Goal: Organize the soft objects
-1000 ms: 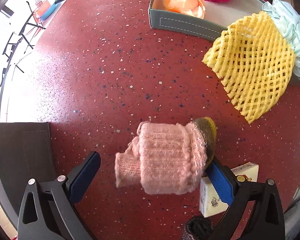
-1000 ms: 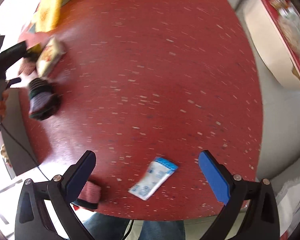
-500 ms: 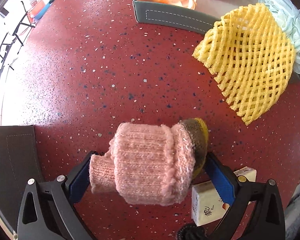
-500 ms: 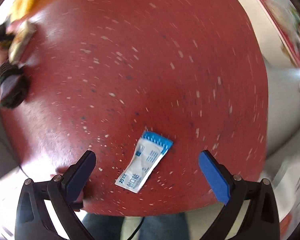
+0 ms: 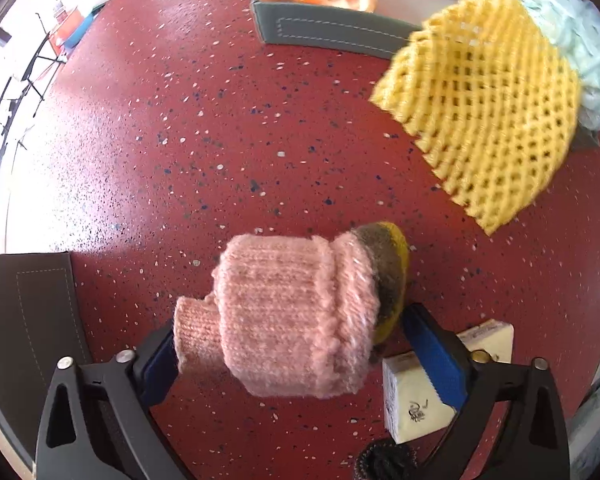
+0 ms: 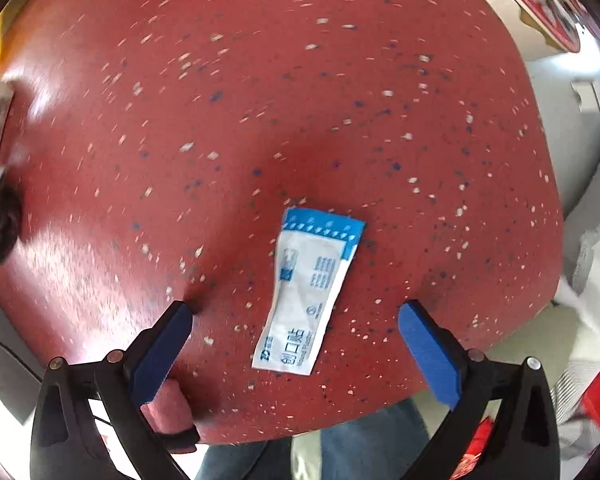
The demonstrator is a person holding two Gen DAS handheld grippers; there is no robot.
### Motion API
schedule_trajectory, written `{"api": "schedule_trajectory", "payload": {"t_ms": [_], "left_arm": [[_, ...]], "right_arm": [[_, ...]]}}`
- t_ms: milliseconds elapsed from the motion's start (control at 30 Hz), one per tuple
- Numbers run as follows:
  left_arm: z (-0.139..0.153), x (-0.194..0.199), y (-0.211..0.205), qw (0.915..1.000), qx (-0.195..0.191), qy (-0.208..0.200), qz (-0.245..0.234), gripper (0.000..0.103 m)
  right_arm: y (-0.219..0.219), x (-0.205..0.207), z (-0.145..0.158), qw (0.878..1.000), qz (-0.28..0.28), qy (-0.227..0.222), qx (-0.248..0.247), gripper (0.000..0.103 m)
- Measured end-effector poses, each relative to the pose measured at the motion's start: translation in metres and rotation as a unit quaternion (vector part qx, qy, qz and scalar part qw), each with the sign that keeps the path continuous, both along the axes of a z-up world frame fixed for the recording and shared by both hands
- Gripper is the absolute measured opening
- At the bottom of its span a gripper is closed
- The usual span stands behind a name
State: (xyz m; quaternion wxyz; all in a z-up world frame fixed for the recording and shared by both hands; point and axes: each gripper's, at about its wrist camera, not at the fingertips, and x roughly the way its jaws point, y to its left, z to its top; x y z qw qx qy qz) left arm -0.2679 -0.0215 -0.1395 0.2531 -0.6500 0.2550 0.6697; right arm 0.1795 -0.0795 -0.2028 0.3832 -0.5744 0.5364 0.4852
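Raised since a second ago: pink knitted sock roll (image 5: 296, 320), clamped crosswise in left gripper (image 5: 288, 344), off red speckled table (image 5: 180, 140), probably bound for grey tray (image 5: 324, 34). Right gripper (image 6: 296, 320) wide, straddling blue-white plaster sachet (image 6: 308, 292).

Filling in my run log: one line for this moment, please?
left gripper: shut on pink knit roll | right gripper: open over plaster packet | grey tray: not reached
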Motion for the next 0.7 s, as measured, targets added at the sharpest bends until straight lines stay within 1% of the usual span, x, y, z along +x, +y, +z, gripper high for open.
{"api": "schedule_trajectory", "payload": {"t_ms": [33, 67, 100, 133, 167, 200, 233, 267, 300, 333, 433, 467, 533, 600, 700], "left_arm": [[0.002, 0.003, 0.001, 1.0, 0.0, 0.001, -0.008, 0.082], [0.005, 0.006, 0.002, 0.9998, 0.008, 0.001, -0.018, 0.077], [0.008, 0.009, 0.003, 0.9996, 0.01, 0.004, -0.027, 0.067], [0.011, 0.011, 0.004, 0.9993, 0.011, 0.009, -0.035, 0.058], [0.013, 0.013, 0.005, 0.999, 0.013, 0.007, -0.043, 0.056], [0.015, 0.014, 0.005, 0.9987, 0.016, 0.005, -0.047, 0.056], [0.017, 0.015, 0.005, 0.9986, 0.015, 0.006, -0.051, 0.052], [0.019, 0.016, 0.005, 0.9984, 0.012, 0.012, -0.054, 0.052], [0.021, 0.017, 0.004, 0.9981, 0.01, 0.019, -0.058, 0.052], [0.024, 0.019, 0.002, 0.9978, 0.009, 0.022, -0.062, 0.052], [0.037, 0.025, -0.002, 0.9962, 0.016, 0.033, -0.079, 0.052], [0.043, 0.026, -0.005, 0.9956, 0.018, 0.039, -0.083, 0.052], [0.053, 0.03, -0.01, 0.9949, 0.027, 0.044, -0.087, 0.052], [0.063, 0.032, -0.017, 0.9943, 0.035, 0.045, -0.09, 0.052], [0.076, 0.033, -0.027, 0.9937, 0.048, 0.044, -0.092, 0.052]], "right_arm": [[-0.004, 0.002, 0.002, 1.0, 0.003, -0.001, 0.007, 0.098], [-0.008, 0.004, 0.003, 1.0, 0.002, -0.001, 0.011, 0.091], [-0.012, 0.007, 0.006, 1.0, 0.0, -0.001, 0.017, 0.086], [-0.015, 0.01, 0.009, 1.0, 0.001, -0.001, 0.025, 0.074], [-0.014, 0.014, 0.012, 1.0, 0.004, 0.001, 0.03, 0.059], [-0.014, 0.015, 0.014, 0.999, 0.011, 0.003, 0.037, 0.05], [-0.015, 0.014, 0.019, 0.999, 0.02, 0.003, 0.042, 0.027], [-0.014, 0.014, 0.019, 0.999, 0.03, 0.003, 0.043, 0.021], [-0.014, 0.013, 0.019, 0.998, 0.037, -0.003, 0.045, 0.021], [-0.014, 0.012, 0.02, 0.998, 0.037, 0.003, 0.043, 0.02], [-0.012, 0.008, 0.03, 0.998, 0.03, 0.025, 0.04, 0.005], [-0.008, 0.013, 0.034, 0.998, 0.029, 0.032, 0.041, 0.005], [-0.009, 0.003, 0.041, 0.997, 0.036, 0.042, 0.046, 0.005], [-0.002, 0.003, 0.05, 0.997, 0.045, 0.045, 0.054, 0.005], [-0.004, 0.006, 0.061, 0.996, 0.04, 0.057, 0.059, 0.005]]}}
